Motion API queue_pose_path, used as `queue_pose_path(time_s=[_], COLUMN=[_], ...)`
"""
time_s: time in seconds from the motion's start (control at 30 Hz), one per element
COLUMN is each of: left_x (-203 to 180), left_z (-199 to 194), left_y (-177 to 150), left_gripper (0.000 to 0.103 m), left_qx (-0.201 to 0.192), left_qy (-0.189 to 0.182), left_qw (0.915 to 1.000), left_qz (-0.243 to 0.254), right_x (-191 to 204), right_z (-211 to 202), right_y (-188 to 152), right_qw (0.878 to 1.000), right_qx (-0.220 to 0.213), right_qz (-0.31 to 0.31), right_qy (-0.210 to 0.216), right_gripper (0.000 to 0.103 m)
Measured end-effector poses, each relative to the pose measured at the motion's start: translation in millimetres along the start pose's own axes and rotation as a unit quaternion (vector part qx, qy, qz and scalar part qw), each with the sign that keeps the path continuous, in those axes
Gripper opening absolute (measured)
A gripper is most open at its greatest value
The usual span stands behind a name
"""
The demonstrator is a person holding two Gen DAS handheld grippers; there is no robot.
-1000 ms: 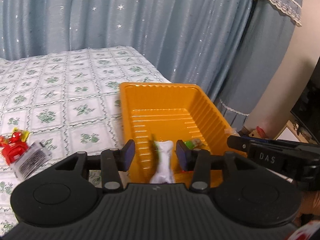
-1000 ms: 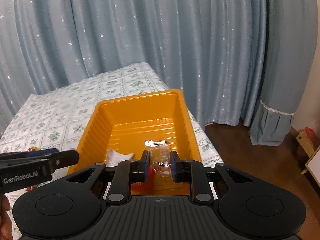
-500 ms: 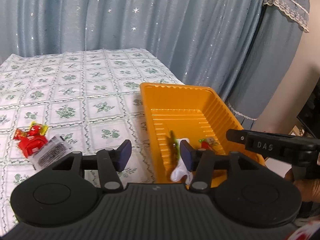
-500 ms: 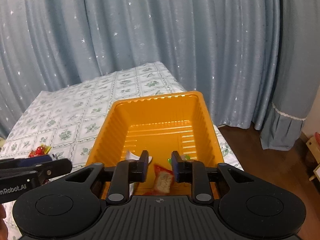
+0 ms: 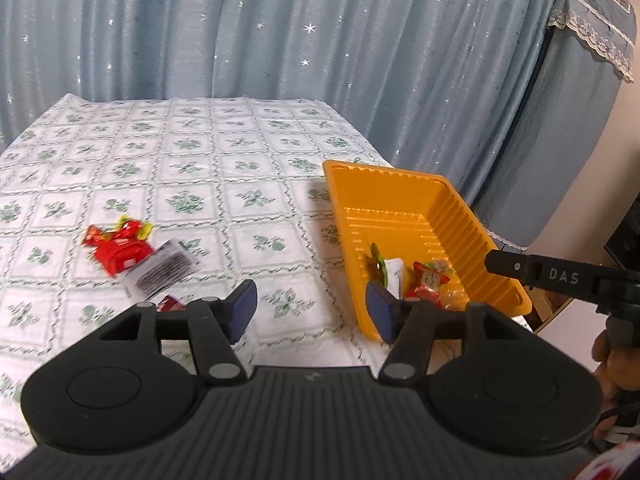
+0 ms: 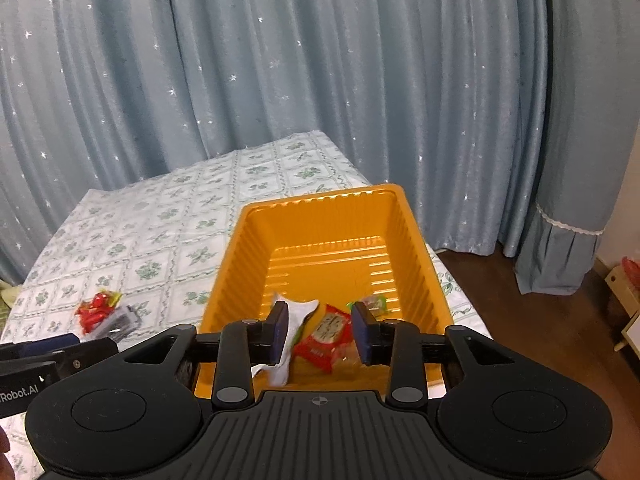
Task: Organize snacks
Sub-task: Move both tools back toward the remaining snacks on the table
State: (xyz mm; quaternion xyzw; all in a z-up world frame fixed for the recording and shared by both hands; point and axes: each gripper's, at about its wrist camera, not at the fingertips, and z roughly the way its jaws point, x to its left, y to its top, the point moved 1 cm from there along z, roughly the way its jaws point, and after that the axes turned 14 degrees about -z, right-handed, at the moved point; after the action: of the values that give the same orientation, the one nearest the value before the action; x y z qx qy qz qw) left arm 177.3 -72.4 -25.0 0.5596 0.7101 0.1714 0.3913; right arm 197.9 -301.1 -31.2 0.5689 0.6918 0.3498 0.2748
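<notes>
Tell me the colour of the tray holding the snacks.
Orange; the tray shows best in the right wrist view.

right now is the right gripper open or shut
Open: the right gripper has its pads apart with nothing between them, above the snacks in the orange tray.

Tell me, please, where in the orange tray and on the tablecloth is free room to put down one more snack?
The orange tray is bare in its far half, toward the curtain. Its near end is crowded: white packet, red packet. The tablecloth is bare between tray and red snack pile.
</notes>
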Motion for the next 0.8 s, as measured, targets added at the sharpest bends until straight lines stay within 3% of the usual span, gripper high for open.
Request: queue_pose_path(time_s=[0.43,0.8], left_x=[28,62], left_z=[-59,-96], left_y=[-13,-17], left_gripper=[0.061,0.066], left_qx=[-0.013,-0.028], left_qy=[0.024,0.049], left_qw=[0.9996,0.9980], left_qz=[-0.011,-0.029], right_x=[50,96], right_z=[-45,-58], right_y=[-9,-15], right_qw=[1.000,0.999], right_qx=[0.001,0.002], right_qz=[-0.013,-0.035], right_qy=[0.009,0.033], right_gripper=[0.047,0.056])
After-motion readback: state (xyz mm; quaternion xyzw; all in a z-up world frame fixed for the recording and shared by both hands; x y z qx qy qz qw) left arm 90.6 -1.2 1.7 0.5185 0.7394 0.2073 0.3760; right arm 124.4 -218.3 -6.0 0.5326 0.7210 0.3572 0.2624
